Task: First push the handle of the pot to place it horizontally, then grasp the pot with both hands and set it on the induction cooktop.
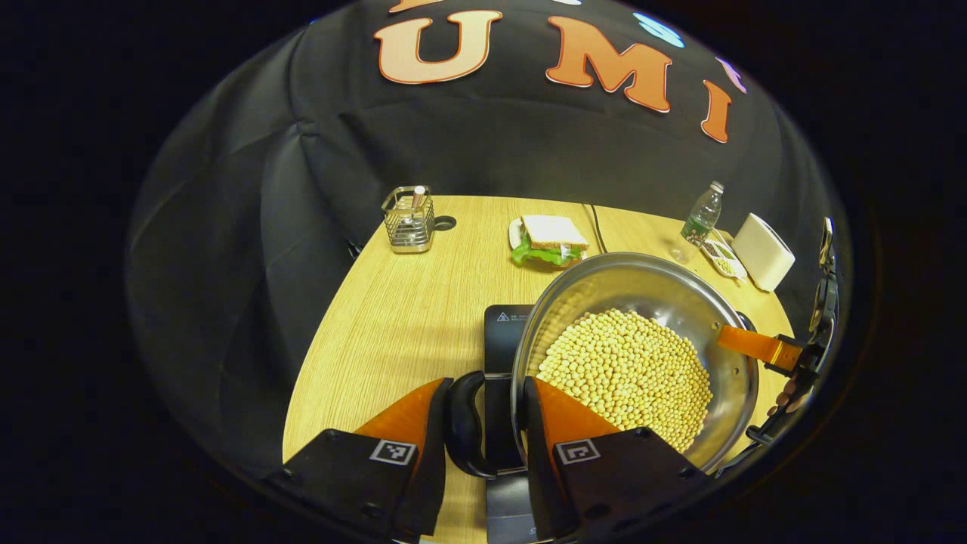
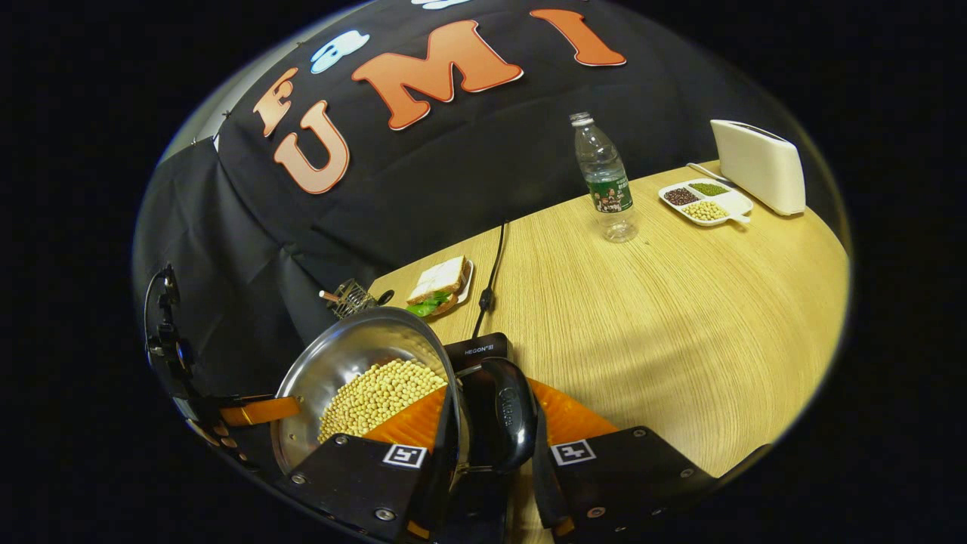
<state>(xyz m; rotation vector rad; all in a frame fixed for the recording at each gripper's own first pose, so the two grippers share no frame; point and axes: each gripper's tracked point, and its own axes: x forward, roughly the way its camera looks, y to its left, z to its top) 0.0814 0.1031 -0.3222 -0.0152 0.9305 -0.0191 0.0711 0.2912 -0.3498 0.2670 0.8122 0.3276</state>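
A steel pot (image 1: 627, 279) full of soybeans (image 1: 627, 363) sits over the black induction cooktop (image 1: 505, 332); whether it rests on it I cannot tell. My left gripper (image 1: 487, 385) is shut on the pot's near black handle (image 1: 462, 423), one finger inside the rim. The right gripper (image 1: 786, 351) clamps the opposite side. In the right gripper view, the right gripper (image 2: 495, 393) is shut on the other black handle (image 2: 502, 415) of the pot (image 2: 355, 344), beside the cooktop (image 2: 477, 349). The left gripper (image 2: 257, 412) holds the far rim there.
On the wooden table (image 1: 393, 317) stand a wire basket (image 1: 409, 219), a sandwich on a plate (image 1: 550, 238), a water bottle (image 1: 702, 215), a divided tray of beans (image 1: 724, 259) and a white box (image 1: 763, 251). A black cable (image 2: 492, 264) runs back from the cooktop.
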